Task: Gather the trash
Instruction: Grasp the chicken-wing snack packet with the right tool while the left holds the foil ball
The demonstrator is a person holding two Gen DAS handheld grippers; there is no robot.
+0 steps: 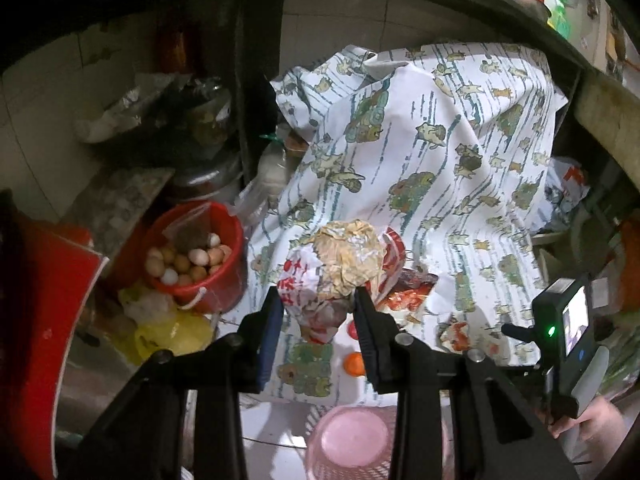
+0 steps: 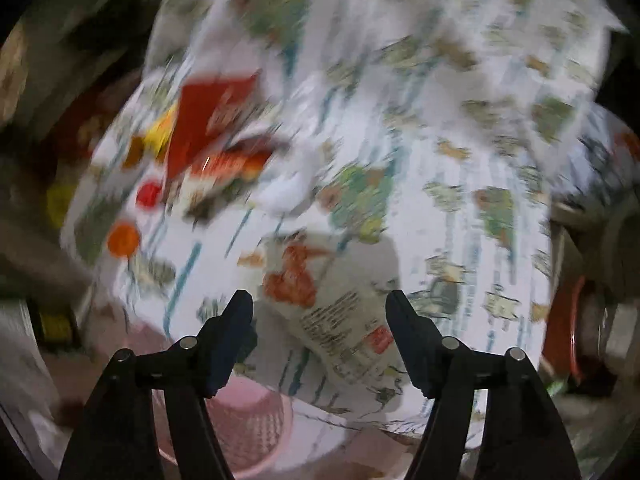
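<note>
My left gripper (image 1: 316, 296) is shut on a crumpled wad of trash (image 1: 340, 264): a red-and-white printed bag wrapped around yellowish crumpled paper, held above the patterned tablecloth (image 1: 440, 140). A red wrapper (image 1: 412, 292), a red cap (image 1: 353, 330) and an orange cap (image 1: 354, 364) lie on the cloth. My right gripper (image 2: 320, 304) is open and empty, just above a white printed wrapper (image 2: 336, 312) on the cloth. The right wrist view is motion-blurred; the red wrapper (image 2: 212, 132) and orange cap (image 2: 123, 240) show at its left.
A pink plastic basket (image 1: 352, 444) stands below the table's front edge; it also shows in the right wrist view (image 2: 248, 420). A red bucket of eggs (image 1: 196, 256) and yellow bags (image 1: 172, 332) sit left of the table. The other gripper's camera (image 1: 568, 320) is at right.
</note>
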